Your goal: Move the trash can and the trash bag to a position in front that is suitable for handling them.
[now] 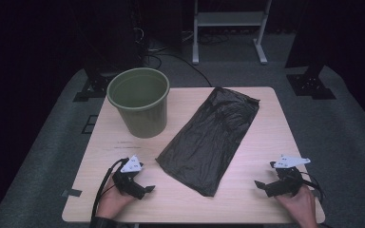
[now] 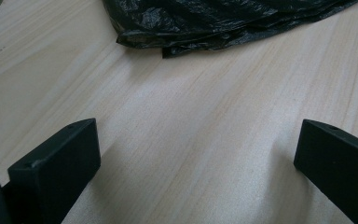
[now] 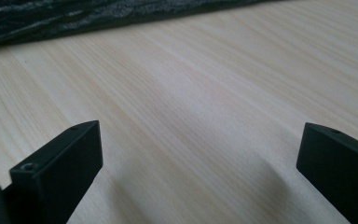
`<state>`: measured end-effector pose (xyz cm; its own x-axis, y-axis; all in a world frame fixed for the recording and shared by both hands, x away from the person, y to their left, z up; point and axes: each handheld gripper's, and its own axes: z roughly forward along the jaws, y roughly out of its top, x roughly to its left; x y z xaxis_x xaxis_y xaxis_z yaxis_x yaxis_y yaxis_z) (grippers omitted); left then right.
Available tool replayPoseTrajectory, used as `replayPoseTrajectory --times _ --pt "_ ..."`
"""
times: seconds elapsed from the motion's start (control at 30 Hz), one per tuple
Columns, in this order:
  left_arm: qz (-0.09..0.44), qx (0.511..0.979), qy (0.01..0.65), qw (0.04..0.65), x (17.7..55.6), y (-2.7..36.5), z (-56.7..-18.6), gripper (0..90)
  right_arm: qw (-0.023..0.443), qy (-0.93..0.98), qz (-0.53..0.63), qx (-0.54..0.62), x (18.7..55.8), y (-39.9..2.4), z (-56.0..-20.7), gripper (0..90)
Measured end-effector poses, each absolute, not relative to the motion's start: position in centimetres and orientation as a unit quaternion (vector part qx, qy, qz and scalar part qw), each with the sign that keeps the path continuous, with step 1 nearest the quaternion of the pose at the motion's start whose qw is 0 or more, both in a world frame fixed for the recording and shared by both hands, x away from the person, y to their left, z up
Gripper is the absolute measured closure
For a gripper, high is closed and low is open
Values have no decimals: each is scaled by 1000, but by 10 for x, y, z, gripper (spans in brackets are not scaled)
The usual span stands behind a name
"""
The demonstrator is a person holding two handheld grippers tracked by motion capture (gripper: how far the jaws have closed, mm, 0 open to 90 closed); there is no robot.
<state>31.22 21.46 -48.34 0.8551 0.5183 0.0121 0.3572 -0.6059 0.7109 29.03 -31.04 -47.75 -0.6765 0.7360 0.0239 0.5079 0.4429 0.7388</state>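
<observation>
A black plastic bag (image 1: 211,140) lies flat and slantwise across the middle of the wooden table (image 1: 266,142), and I take it as my landmark. My left gripper (image 1: 140,183) rests on the wood just off the bag's near left corner, jaws spread wide with nothing between them; in the left gripper view the crumpled edge of the bag (image 2: 223,23) lies ahead of my jaws, apart from them, with bare wood in the gap. My right gripper (image 1: 266,183) sits well off the bag's near right side, likewise released and empty (its own view shows the bag's edge (image 3: 74,18) as a dark strip across the far wood). Beyond the bag's left side stands an upright green bucket (image 1: 140,102), close to the bag, mouth up.
</observation>
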Motion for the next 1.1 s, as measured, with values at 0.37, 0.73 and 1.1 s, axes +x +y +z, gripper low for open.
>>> replayPoseTrajectory --times 0.37,0.73,1.1 --pt "109 889 246 369 312 215 -483 0 139 844 385 347 304 -278 -466 0" --pt "110 889 248 369 311 215 -483 0 133 859 384 312 323 -239 -459 0" --pt "110 889 248 369 311 215 -483 0 115 864 389 298 336 -209 -465 34"
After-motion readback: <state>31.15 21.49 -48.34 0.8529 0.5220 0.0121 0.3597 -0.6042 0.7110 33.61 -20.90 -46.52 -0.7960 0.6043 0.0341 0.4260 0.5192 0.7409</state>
